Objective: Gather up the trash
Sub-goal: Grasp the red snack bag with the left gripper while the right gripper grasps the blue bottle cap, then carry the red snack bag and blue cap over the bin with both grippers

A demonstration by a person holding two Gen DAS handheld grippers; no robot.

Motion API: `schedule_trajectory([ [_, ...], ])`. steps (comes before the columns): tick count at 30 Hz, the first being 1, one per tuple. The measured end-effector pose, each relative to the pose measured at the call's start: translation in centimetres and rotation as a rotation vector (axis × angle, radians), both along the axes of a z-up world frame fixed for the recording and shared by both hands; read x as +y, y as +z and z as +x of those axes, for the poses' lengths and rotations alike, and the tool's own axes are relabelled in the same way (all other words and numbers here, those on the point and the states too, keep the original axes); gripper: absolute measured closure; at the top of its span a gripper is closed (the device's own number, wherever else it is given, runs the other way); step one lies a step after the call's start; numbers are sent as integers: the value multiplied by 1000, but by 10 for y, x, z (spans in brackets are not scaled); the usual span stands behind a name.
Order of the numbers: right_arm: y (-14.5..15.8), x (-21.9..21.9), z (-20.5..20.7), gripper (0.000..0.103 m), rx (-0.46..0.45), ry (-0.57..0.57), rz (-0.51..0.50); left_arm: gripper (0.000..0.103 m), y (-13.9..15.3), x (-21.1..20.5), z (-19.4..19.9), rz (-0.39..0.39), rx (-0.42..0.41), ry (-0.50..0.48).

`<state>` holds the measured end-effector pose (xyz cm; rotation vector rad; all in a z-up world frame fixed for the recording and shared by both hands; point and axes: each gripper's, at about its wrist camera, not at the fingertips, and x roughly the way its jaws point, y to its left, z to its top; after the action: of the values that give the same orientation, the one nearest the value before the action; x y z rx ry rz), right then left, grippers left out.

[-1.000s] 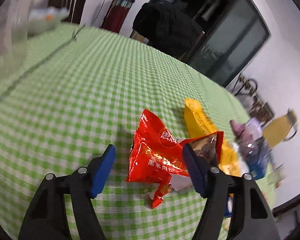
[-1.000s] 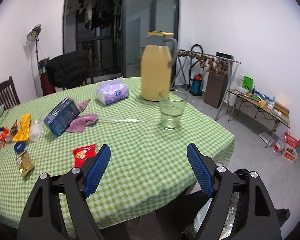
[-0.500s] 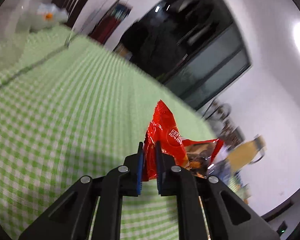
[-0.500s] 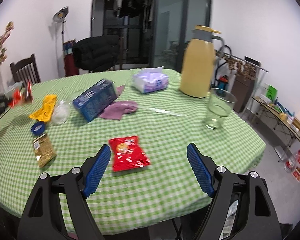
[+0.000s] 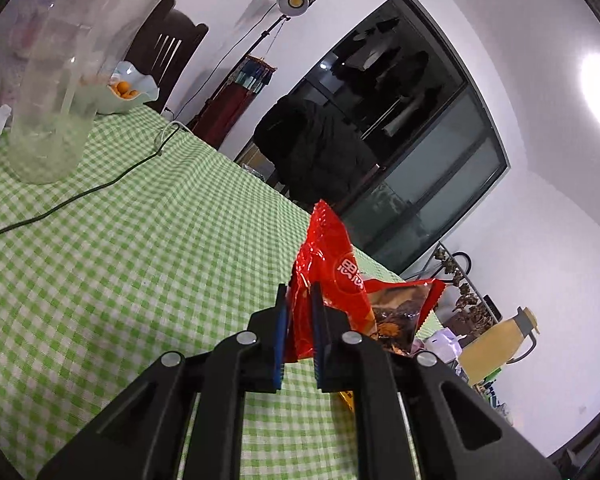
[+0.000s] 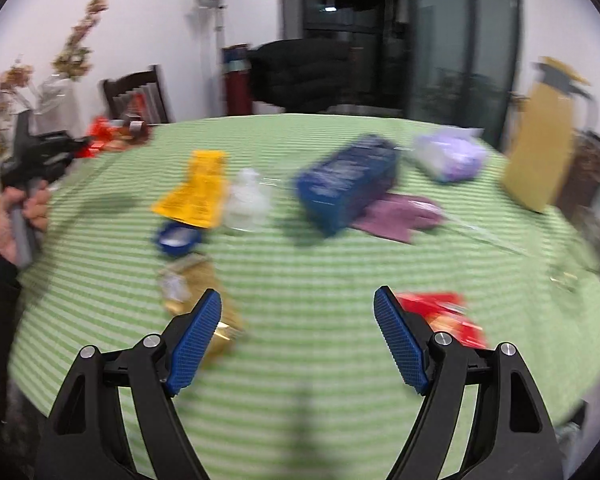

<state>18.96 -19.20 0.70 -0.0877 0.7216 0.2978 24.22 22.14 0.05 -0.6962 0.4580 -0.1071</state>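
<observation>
My left gripper (image 5: 300, 312) pinches the red snack wrapper (image 5: 332, 276) above the green checked tablecloth (image 5: 120, 260), while my right gripper (image 6: 298, 316) gapes empty.

The only legible marking was on the red snack wrapper (image 5: 332, 276) clamped between the pads of the left gripper (image 5: 300, 300): a white-outlined round emblem holding two white Chinese characters, seen sideways just above and to the right of the claw tips; the first appeared to be 思, the second could not be made out with certainty. Ahead of the right gripper (image 6: 298, 312), the yellow packet (image 6: 198, 192), the blue box (image 6: 348, 180) and the red packet (image 6: 444, 312) beside the right pad carried print, but motion blur left none of it readable.
</observation>
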Motion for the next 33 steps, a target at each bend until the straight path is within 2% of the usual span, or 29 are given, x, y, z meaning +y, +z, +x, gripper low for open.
schedule_trajectory([
  [3,-9,41,19,28,14,76,38,95,3,-5,0,35,1,6],
  [5,-20,70,37,31,58,104,40,95,3,-6,1,46,3,11],
  [9,-42,113,69,32,136,111,20,95,4,-6,-1,42,0,10],
  [12,-53,136,86,32,153,106,-4,95,2,-5,1,33,6,7],
  [14,-60,145,94,39,156,99,-24,95,1,-5,2,32,11,5],
  [15,-66,149,98,46,175,90,-27,95,1,-5,2,31,13,2],
  [16,-69,149,99,50,182,84,-21,95,-1,-6,3,28,18,-5],
  [23,-49,127,76,50,123,79,-34,95,-4,-15,9,42,24,-37],
  [26,-36,101,66,50,88,34,-30,95,-7,-16,10,41,34,-42],
  [33,4,4,36,50,-20,-139,28,95,-4,-31,10,91,34,-67],
])
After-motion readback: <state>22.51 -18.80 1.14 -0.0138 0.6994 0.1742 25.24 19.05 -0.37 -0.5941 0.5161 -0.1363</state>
